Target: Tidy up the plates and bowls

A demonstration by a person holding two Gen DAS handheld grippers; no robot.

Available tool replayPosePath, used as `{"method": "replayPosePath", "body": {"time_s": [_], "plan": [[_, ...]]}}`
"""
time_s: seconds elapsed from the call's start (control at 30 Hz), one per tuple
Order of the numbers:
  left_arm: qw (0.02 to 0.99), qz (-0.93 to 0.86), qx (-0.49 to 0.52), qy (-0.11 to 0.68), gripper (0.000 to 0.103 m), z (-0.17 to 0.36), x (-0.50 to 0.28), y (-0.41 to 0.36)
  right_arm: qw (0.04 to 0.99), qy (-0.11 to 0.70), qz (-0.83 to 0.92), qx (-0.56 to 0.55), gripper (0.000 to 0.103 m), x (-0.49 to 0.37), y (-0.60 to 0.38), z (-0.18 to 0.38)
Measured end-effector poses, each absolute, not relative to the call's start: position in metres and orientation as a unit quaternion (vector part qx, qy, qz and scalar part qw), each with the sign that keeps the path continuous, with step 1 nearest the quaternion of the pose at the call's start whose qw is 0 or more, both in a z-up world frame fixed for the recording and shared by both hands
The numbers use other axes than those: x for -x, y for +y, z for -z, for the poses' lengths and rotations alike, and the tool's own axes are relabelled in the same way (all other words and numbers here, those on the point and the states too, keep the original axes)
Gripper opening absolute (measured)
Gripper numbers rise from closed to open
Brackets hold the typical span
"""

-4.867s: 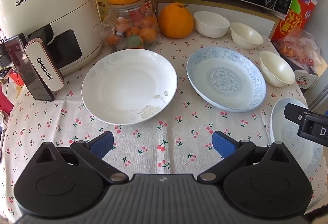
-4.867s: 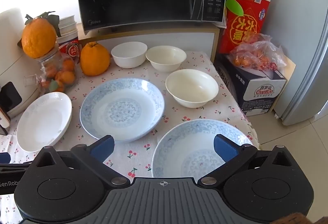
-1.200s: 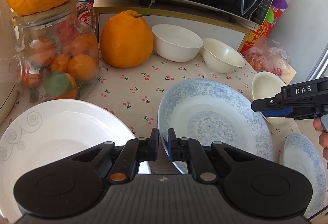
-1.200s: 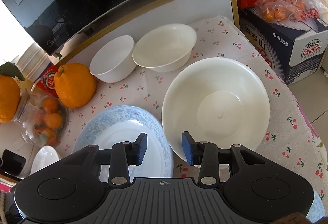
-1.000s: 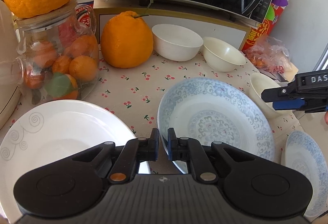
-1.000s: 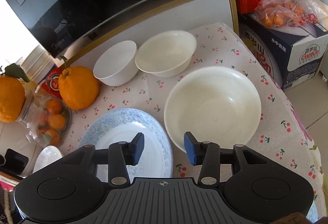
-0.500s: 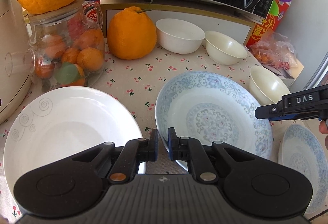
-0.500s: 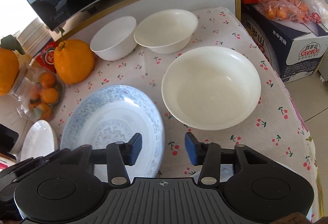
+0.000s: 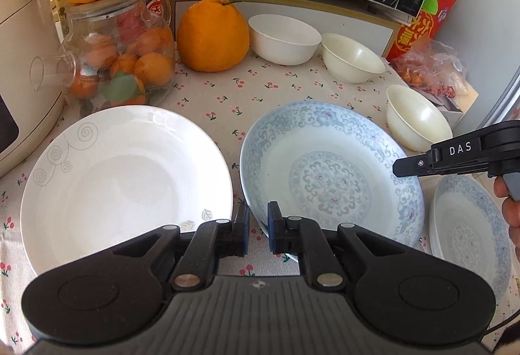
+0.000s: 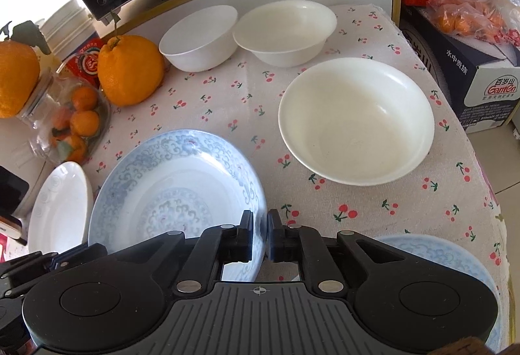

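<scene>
Left wrist view: left tongs (image 9: 258,226) pinch the near rim of the middle blue plate (image 9: 331,173), right tongs (image 10: 260,236) have just closed on its opposite rim (nothing stacked yet); white plate (image 9: 126,179), second blue plate (image 9: 471,225) and three bowls remain scattered across the worktop (image 9: 276,88)

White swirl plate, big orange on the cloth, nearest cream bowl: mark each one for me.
white swirl plate (image 9: 126,179): left wrist view, on the bare middle of its well.
big orange (image 9: 211,36): left wrist view, on the front of its peel.
nearest cream bowl (image 10: 356,124): right wrist view, on its inner floor.
</scene>
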State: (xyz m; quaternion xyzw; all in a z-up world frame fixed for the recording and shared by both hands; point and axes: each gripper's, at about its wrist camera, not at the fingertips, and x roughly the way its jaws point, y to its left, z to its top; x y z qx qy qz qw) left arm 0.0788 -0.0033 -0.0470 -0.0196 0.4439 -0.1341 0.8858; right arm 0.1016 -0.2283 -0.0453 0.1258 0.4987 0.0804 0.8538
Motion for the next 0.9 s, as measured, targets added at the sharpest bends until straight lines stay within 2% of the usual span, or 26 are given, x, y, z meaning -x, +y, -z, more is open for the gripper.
{"method": "replayPosePath", "body": {"time_s": [0.27,0.37,0.47,0.53,0.57,0.63,0.67,0.73,0.9], "plan": [[0.884,0.137,0.018,0.446,0.011,0.046,-0.073,-0.002,0.860,0.492,-0.087,-0.107,0.011,-0.094,-0.223,0.039],[0.889,0.133,-0.007,0.438,0.015,0.043,-0.070,-0.006,0.866,0.480,-0.085,-0.112,0.014,-0.093,-0.226,0.034],[0.893,0.133,-0.028,0.429,0.017,0.039,-0.065,-0.011,0.878,0.461,-0.078,-0.101,0.026,-0.090,-0.229,0.025],[0.894,0.140,-0.031,0.425,0.025,0.037,-0.061,-0.011,0.887,0.446,-0.078,-0.093,0.040,-0.087,-0.230,0.019],[0.895,0.144,-0.032,0.422,0.027,0.036,-0.059,-0.011,0.891,0.438,-0.078,-0.089,0.044,-0.085,-0.231,0.016],[0.896,0.150,-0.037,0.417,0.034,0.034,-0.057,-0.012,0.901,0.419,-0.080,-0.081,0.061,-0.080,-0.234,0.010],[0.896,0.152,-0.040,0.415,0.037,0.033,-0.056,-0.013,0.907,0.406,-0.081,-0.077,0.064,-0.076,-0.236,0.005],[0.900,0.153,-0.042,0.406,0.055,0.031,-0.053,-0.014,0.919,0.380,-0.085,-0.067,0.072,-0.067,-0.239,-0.003],[0.907,0.164,-0.043,0.386,0.076,0.023,-0.048,-0.018,0.941,0.325,-0.086,-0.043,0.086,-0.043,-0.253,-0.019]]}}
